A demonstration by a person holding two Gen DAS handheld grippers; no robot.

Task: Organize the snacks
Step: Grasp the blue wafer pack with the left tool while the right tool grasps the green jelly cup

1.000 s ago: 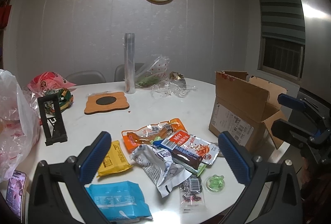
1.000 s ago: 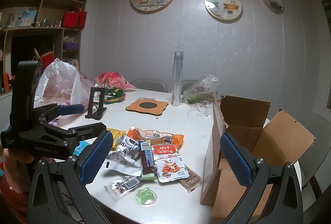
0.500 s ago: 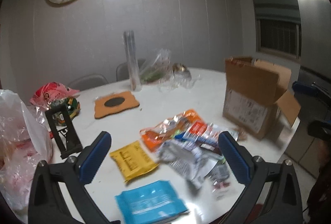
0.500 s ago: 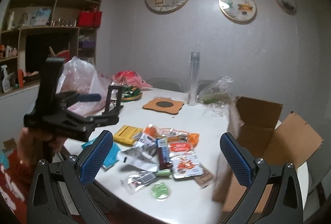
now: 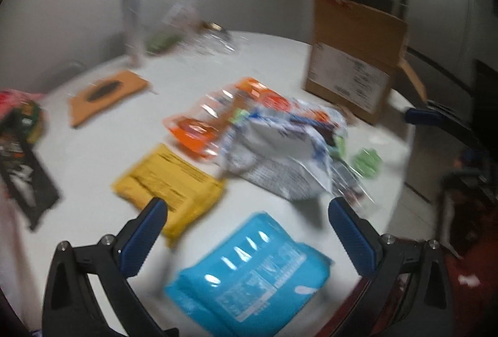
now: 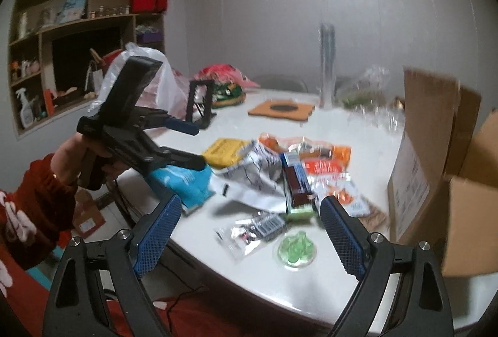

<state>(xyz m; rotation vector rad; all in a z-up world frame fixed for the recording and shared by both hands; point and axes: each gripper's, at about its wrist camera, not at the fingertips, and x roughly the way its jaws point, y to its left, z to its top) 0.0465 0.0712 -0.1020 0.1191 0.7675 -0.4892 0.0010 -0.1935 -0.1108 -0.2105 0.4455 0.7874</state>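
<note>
Left gripper [image 5: 246, 208]: jaws wide, empty, above one blue packet [image 5: 249, 276] and one yellow packet [image 5: 169, 181]. Right gripper [image 6: 249, 208]: jaws wide though just narrowing, nothing between them, over one clear wrapper [image 6: 252, 229] and one green jelly cup [image 6: 295, 248]. The snacks lie heaped on the white table [image 6: 330, 278], beside one open cardboard box [image 6: 435, 156]. Three round plaques hang on the wall.

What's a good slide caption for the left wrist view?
Open left gripper above a blue packet and yellow packet, snack pile and cardboard box beyond.
</note>
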